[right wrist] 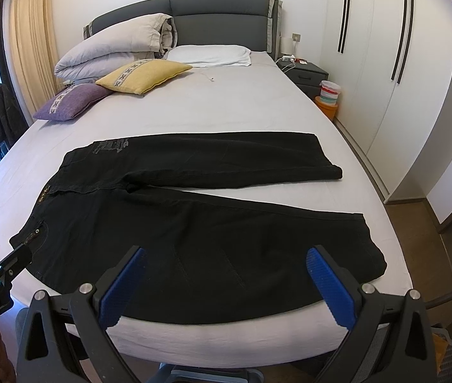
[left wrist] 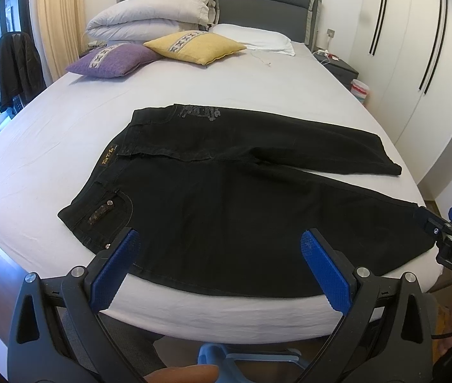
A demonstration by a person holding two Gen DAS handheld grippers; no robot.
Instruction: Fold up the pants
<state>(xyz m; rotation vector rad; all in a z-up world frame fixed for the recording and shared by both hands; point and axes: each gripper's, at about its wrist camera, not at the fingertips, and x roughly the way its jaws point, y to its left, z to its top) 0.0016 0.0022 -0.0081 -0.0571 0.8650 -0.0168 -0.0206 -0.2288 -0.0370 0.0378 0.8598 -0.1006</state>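
Both grippers, left (left wrist: pixel 219 255) and right (right wrist: pixel 226 271), gape empty above black denim pants (right wrist: pixel 194 233), frame bottom; grab near leg's waist and hem corners together.

I see a bed (right wrist: pixel 257 102) with a pale grey sheet carrying everything. Taking the dark padded headboard (right wrist: pixel 219 25) as landmark: a folded grey duvet (right wrist: pixel 114 48) leans against its left part, and a white pillow (right wrist: pixel 210 55) lies just below its right part. A yellow cushion (right wrist: pixel 143 75) sits in front of the duvet, a purple cushion (right wrist: pixel 72 100) further left. Black pants (right wrist: pixel 194 220) lie spread flat, far from the headboard, near the foot edge, legs apart.
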